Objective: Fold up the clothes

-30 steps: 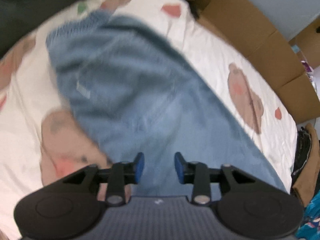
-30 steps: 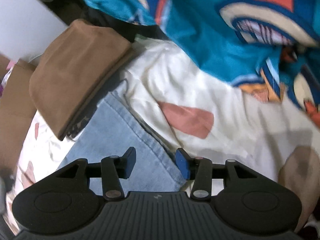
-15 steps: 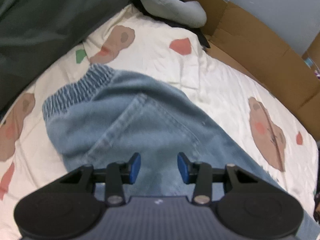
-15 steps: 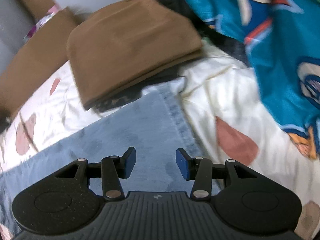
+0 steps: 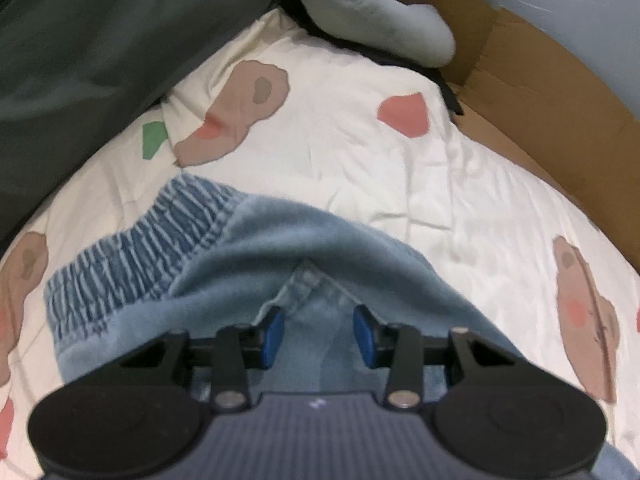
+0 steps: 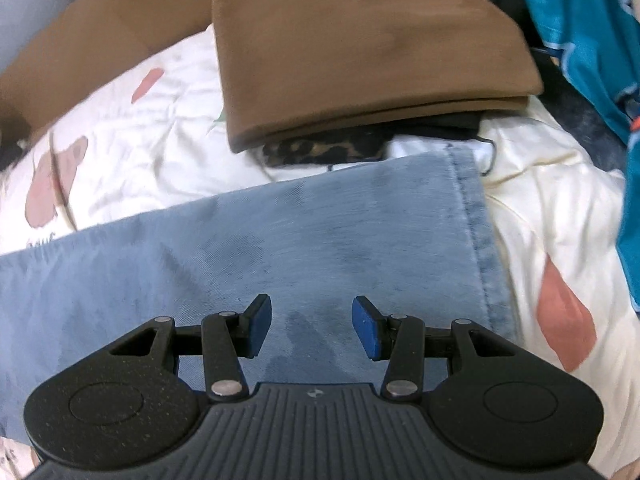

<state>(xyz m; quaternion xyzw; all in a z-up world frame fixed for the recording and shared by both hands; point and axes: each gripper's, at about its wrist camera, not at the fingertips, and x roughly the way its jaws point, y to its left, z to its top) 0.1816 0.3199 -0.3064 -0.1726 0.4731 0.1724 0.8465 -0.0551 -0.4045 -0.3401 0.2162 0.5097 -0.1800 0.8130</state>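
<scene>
Your work surface is a bed w/ a cream sheet printed w/ brown bears and pink shapes; cardboard lines the far edge, and a dark green blanket sits at the left in the left view. The jeans lie flat across the sheet: elastic waistband under your left side, leg hem under your right. A folded brown garment sits just beyond that hem, on top of a leopard-print piece, w/ teal patterned fabric to the right. Your left gripper hangs over the seat seam, jaws apart, denim between them but not pinched. Your right gripper hovers above the leg near the hem, jaws apart, gripping nothing.
</scene>
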